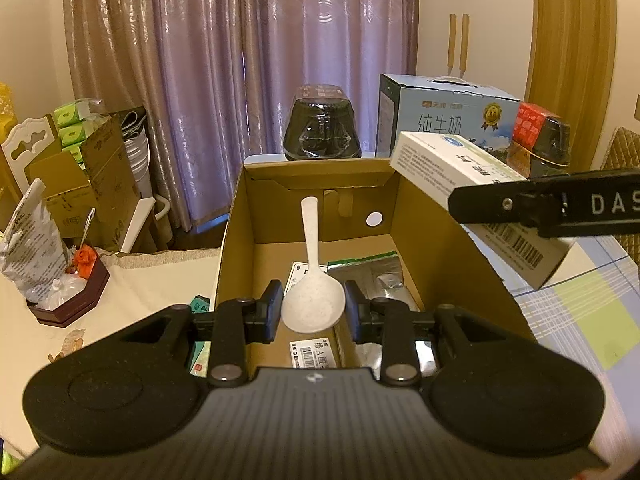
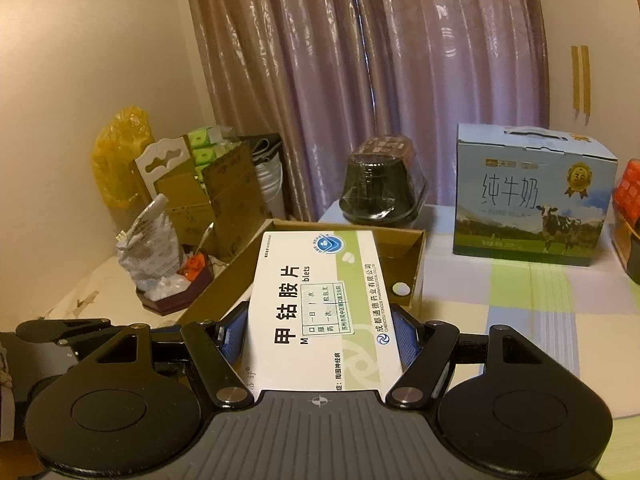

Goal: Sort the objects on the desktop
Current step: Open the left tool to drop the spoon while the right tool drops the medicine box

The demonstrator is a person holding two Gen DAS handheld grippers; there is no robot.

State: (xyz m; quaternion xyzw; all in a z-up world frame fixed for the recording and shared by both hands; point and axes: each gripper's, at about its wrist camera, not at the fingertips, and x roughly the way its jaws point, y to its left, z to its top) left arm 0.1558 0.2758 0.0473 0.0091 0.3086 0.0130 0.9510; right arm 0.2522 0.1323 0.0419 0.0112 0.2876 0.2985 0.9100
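An open cardboard box stands on the table with flat packets lying on its floor. My left gripper hangs over its near end, shut on the bowl of a white spoon whose handle points away over the inside of the box. A white and green medicine box is clamped between the blue pads of my right gripper. In the left wrist view that medicine box hovers above the cardboard box's right wall, with a black finger of the right gripper across it. The cardboard box lies just beyond it.
A blue milk carton and a black wrapped tub stand behind the cardboard box. A jar with a red top is at the far right. A maroon tray of bags sits left. The checked tablecloth lies to the right.
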